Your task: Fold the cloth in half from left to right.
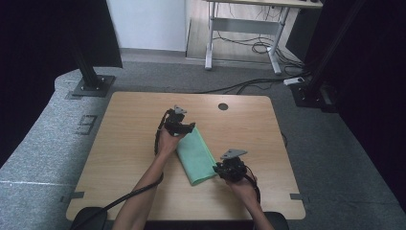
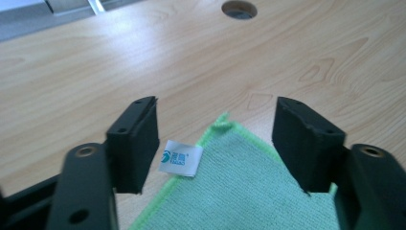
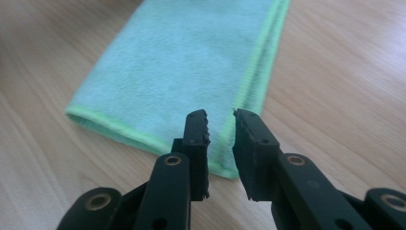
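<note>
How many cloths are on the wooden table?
1. A folded green cloth lies near the middle of the table, between the left claw at its far end and the right claw at its near end.

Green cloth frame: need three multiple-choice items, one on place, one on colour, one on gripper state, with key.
1. Where does the cloth lie?
A. on the wooden table, between the two grippers
B. on the floor
C. hanging off the table's edge

2. What colour is the tag at the cloth's corner?
A. red
B. white with blue print
C. black

3. How does the left gripper stand?
A. shut on the cloth
B. shut on the tag
C. open, pads off the cloth

Key: 1 A, the high view shows it flat on the tabletop with the left gripper at its far end and the right gripper at its near end. 2 B, seen in the left gripper view. 3 C, both jaws stand wide apart above the corner.
</note>
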{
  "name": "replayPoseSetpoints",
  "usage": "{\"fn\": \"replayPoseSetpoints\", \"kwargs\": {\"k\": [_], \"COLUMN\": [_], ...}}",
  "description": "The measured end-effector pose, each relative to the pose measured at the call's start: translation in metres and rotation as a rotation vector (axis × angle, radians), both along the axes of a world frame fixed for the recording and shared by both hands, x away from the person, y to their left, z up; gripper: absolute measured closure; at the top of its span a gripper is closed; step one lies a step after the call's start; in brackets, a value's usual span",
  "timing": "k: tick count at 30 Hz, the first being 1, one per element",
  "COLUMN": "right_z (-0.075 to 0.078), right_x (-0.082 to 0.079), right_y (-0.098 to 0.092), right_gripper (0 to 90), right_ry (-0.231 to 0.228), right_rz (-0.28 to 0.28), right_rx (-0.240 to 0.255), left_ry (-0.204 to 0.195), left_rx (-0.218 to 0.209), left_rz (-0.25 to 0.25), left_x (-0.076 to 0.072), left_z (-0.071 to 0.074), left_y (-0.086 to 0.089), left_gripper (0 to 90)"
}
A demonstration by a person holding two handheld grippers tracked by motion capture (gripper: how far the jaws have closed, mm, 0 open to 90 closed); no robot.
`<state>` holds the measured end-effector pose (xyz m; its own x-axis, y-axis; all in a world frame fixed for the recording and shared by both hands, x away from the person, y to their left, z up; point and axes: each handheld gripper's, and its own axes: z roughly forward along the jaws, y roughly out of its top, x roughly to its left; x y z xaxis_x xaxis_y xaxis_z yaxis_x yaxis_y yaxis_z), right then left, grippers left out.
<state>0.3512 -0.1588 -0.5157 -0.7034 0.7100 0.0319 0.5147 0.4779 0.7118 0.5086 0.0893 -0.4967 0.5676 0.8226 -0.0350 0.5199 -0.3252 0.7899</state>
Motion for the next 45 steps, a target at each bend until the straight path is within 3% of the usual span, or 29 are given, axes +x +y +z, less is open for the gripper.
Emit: {"fn": "replayPoseSetpoints", "kwargs": {"k": [7, 11, 17, 24, 26, 32, 35, 41, 45], "right_z": [0.007, 0.005, -0.009, -0.02, -0.019, 0.003, 0.01, -0.009, -0.019], "right_x": [0.004, 0.006, 0.01, 0.011, 0.01, 0.007, 0.01, 0.018, 0.018], "right_y": [-0.008, -0.002, 0.011, 0.014, 0.015, 0.013, 0.008, -0.004, -0.008], "right_gripper": [66.3, 63.8, 62.3, 84.1, 86.0, 86.0, 85.6, 84.7, 81.7], "right_ry": [-0.017, 0.0, 0.029, 0.083, 0.084, 0.018, 0.003, 0.061, 0.063], "right_rz": [-0.033, -0.012, -0.005, 0.004, 0.005, 0.0, -0.017, -0.059, -0.072], "right_rx": [0.008, 0.021, -0.028, -0.013, -0.017, 0.003, -0.011, -0.041, -0.039], "left_ry": [0.02, 0.022, 0.026, 0.029, 0.022, 0.005, 0.007, 0.016, 0.033], "left_rx": [-0.006, 0.023, 0.049, 0.055, 0.053, 0.04, 0.039, 0.084, 0.092], "left_rz": [-0.012, -0.019, -0.029, -0.028, -0.028, -0.036, -0.046, -0.068, -0.077], "left_x": [-0.013, -0.027, -0.046, -0.059, -0.061, -0.066, -0.07, -0.08, -0.085], "left_z": [-0.002, -0.009, -0.021, -0.027, -0.025, -0.018, -0.018, -0.028, -0.037], "left_y": [0.012, 0.019, 0.028, 0.038, 0.04, 0.039, 0.034, 0.025, 0.022], "left_gripper": [25.8, 24.6, 23.3, 22.5, 22.5, 19.9, 17.6, 14.7, 14.2]}}
